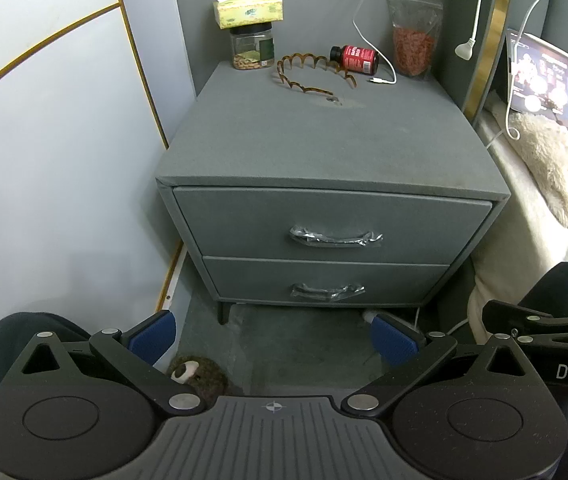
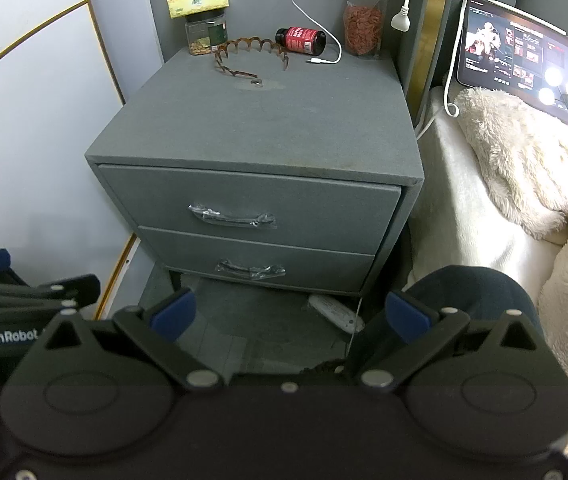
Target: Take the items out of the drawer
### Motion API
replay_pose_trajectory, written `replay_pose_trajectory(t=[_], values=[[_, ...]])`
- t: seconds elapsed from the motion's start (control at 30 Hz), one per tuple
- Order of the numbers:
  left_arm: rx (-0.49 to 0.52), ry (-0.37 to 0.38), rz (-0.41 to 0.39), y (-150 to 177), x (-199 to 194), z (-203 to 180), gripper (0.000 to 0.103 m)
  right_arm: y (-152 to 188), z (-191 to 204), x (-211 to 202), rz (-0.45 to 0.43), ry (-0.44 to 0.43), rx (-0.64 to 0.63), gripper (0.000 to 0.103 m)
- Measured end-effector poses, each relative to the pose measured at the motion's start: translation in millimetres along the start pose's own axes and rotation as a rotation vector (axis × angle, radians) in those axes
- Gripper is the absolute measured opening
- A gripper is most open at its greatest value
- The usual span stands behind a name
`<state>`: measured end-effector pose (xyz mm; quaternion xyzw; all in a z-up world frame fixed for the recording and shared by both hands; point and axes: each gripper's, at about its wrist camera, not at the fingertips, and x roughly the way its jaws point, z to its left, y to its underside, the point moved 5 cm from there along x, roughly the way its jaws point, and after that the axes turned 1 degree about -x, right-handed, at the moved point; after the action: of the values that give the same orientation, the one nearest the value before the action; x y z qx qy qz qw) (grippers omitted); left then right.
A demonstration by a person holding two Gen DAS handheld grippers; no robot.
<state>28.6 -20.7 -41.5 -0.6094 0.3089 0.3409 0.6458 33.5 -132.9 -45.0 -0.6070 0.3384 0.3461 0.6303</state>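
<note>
Left gripper [image 1: 274, 338]: jaws wide, empty, held back from nightstand [image 1: 323, 140]. Right gripper [image 2: 289, 312]: likewise spread, empty. Top drawer [image 1: 333, 220], bottom drawer [image 1: 323, 284]: both shut, handles [image 1: 335, 237] film-wrapped (contents hidden). Spread jaws likely ready for handle pull.

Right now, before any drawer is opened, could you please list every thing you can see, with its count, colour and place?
nightstand: 1, grey, between wall and bed
drawers: 2, grey, both shut
handles: 2, metal in plastic wrap, one per drawer
tissue box: 1, yellow, on the jar
jar: 1, clear, black lid, back left of top
headband: 1, brown, middle of top
bottle: 1, red and black, lying on top
pouch: 1, clear with red contents, back right
cables: 2, white, hanging
tablet: 1, screen lit, on bed
blanket: 1, cream, on bed
left tongs: 1, black and blue, open
right tongs: 1, black and blue, open
</note>
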Motion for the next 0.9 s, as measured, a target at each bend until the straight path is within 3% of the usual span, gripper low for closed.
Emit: replay_pose_trajectory(t=[0.9], values=[[-0.003,0.009,-0.004,-0.5,-0.5,7.5,0.103,1.7,-0.9,-1.0,-0.003,-0.002,-0.006,0.103]])
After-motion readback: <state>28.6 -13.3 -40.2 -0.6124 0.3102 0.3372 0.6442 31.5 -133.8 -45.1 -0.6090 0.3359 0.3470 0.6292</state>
